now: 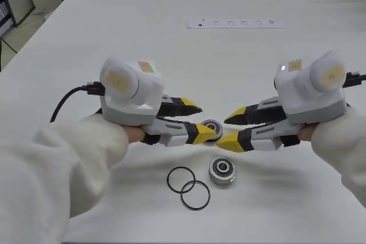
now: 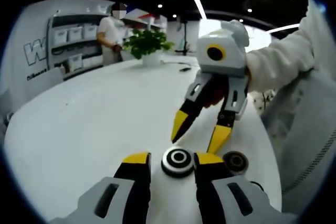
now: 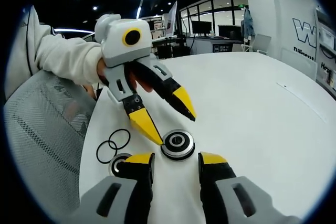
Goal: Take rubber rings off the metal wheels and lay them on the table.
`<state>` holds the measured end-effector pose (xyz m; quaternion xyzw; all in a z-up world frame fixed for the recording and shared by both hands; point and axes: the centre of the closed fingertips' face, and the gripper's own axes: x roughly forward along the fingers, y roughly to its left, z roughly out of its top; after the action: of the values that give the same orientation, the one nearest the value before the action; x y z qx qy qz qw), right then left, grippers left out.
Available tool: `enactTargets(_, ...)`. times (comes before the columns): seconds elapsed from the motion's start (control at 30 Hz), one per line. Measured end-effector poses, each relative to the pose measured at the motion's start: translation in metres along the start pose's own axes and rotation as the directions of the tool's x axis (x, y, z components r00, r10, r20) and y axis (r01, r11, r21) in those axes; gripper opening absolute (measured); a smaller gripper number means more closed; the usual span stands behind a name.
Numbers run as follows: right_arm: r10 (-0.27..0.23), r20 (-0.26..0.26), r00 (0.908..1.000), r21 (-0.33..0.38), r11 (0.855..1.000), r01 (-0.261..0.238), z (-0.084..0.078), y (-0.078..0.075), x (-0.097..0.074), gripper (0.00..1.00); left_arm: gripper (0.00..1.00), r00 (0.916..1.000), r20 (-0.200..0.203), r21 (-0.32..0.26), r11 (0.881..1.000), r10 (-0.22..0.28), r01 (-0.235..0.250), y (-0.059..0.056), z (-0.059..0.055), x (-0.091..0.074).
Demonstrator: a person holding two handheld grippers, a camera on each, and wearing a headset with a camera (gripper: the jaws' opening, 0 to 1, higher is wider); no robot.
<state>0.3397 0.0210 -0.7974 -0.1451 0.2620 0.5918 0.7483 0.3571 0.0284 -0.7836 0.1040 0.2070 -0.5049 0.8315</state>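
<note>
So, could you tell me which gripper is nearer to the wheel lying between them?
Left. The left gripper has the wheel between its open jaw tips; the right gripper, also open, sits just short of it.

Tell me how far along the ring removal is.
Done: two rubber rings lie on the table. In hand: the left hand-held gripper and right hand-held gripper, both open, flank the far wheel. To do: its ring looks still on; the near wheel looks bare.

A white power strip (image 1: 235, 23) lies flat; a potted plant (image 2: 148, 42) stands near shelves (image 2: 71, 45).
</note>
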Motion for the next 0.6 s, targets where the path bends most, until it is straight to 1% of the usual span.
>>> enactTargets(0.07, -0.005, 0.006, 1.0000, 0.008, 1.000, 0.005, 0.0007, -0.0009, 0.0003, 0.30, 0.32, 1.0000, 0.000, -0.001, 1.000, -0.001, 0.001, -0.0004, -0.0003, 0.0014)
enactTargets(0.17, -0.002, 0.001, 1.0000, 0.012, 1.000, 0.002, -0.0008, 0.0002, 0.0014, 0.30, 0.28, 0.9999, -0.015, 0.018, 1.000, -0.003, 0.004, -0.0030, -0.0030, 0.0031)
enactTargets(0.27, 0.001, -0.006, 1.0000, 0.009, 1.000, -0.001, -0.0025, 0.0010, 0.0023, 0.29, 0.27, 0.9997, -0.022, 0.021, 1.000, -0.008, 0.008, -0.0060, -0.0051, 0.0042)
enactTargets(0.37, 0.001, -0.008, 1.0000, 0.008, 1.000, -0.001, -0.0028, 0.0010, 0.0025, 0.29, 0.27, 0.9998, -0.015, 0.001, 1.000, -0.013, 0.013, -0.0083, -0.0045, 0.0058)
enactTargets(0.43, 0.002, -0.004, 1.0000, 0.005, 1.000, -0.002, -0.0021, 0.0008, 0.0026, 0.27, 0.27, 0.9998, -0.018, 0.011, 1.000, -0.011, 0.012, -0.0089, -0.0049, 0.0064)
enactTargets(0.6, 0.002, -0.004, 1.0000, 0.005, 1.000, -0.002, -0.0024, 0.0005, 0.0026, 0.26, 0.27, 0.9999, -0.013, 0.002, 1.000, -0.010, 0.010, -0.0084, -0.0048, 0.0063)
